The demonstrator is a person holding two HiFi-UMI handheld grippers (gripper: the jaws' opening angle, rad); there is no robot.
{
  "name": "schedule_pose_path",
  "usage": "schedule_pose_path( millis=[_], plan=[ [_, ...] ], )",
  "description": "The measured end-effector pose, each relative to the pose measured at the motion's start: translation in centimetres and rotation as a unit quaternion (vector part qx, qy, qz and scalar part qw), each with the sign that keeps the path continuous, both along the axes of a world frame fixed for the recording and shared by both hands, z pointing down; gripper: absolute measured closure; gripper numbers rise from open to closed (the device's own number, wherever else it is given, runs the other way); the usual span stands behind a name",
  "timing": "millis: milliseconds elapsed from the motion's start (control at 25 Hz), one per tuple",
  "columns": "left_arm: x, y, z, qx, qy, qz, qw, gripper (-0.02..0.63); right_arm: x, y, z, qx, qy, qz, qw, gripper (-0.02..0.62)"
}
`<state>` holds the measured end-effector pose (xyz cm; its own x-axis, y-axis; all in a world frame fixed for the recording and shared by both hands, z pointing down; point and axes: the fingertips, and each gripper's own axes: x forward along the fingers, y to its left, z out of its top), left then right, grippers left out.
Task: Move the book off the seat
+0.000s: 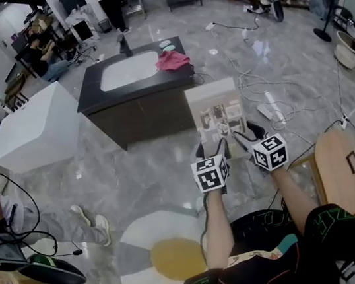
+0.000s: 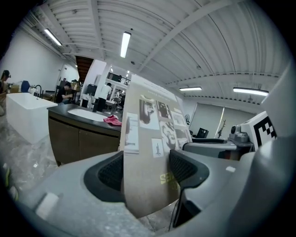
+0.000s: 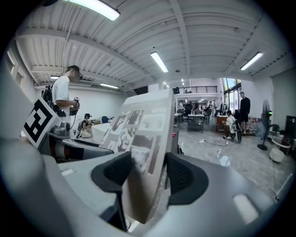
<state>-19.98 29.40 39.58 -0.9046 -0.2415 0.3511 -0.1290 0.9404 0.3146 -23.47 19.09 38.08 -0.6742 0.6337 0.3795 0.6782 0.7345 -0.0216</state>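
A pale grey book (image 1: 217, 115) with small pictures on its cover is held up in the air in front of me, above the floor. My left gripper (image 1: 211, 148) is shut on its lower left edge and my right gripper (image 1: 246, 136) is shut on its lower right edge. In the left gripper view the book (image 2: 150, 139) stands between the black pads (image 2: 184, 167) of the left gripper (image 2: 147, 170). The right gripper view has the book (image 3: 144, 134) pinched in the right gripper (image 3: 145, 175). The wooden seat (image 1: 341, 169) lies low at my right, apart from the book.
A dark cabinet (image 1: 138, 107) with a white sink and a pink cloth (image 1: 173, 60) stands ahead. A white block (image 1: 36, 127) is to its left. Cables (image 1: 259, 85) trail over the floor at right. An egg-shaped rug (image 1: 165, 253) lies below me. A seated person's legs (image 1: 57, 224) reach in from the left.
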Motion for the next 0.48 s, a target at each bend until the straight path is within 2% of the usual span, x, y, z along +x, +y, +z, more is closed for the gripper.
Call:
schedule_pose_path(
  millis=[200, 480],
  plan=[
    [-0.8, -3.9, -0.1, -0.011, 0.008, 0.044, 0.9989, 0.291, 0.0, -4.2, 0.2, -0.017, 0.010, 0.042, 0.999, 0.354],
    [-10.2, -4.3, 0.5, -0.041, 0.015, 0.137, 0.9896, 0.293, -7.4, -5.0, 1.5, -0.049, 0.013, 0.129, 0.990, 0.354]
  ],
)
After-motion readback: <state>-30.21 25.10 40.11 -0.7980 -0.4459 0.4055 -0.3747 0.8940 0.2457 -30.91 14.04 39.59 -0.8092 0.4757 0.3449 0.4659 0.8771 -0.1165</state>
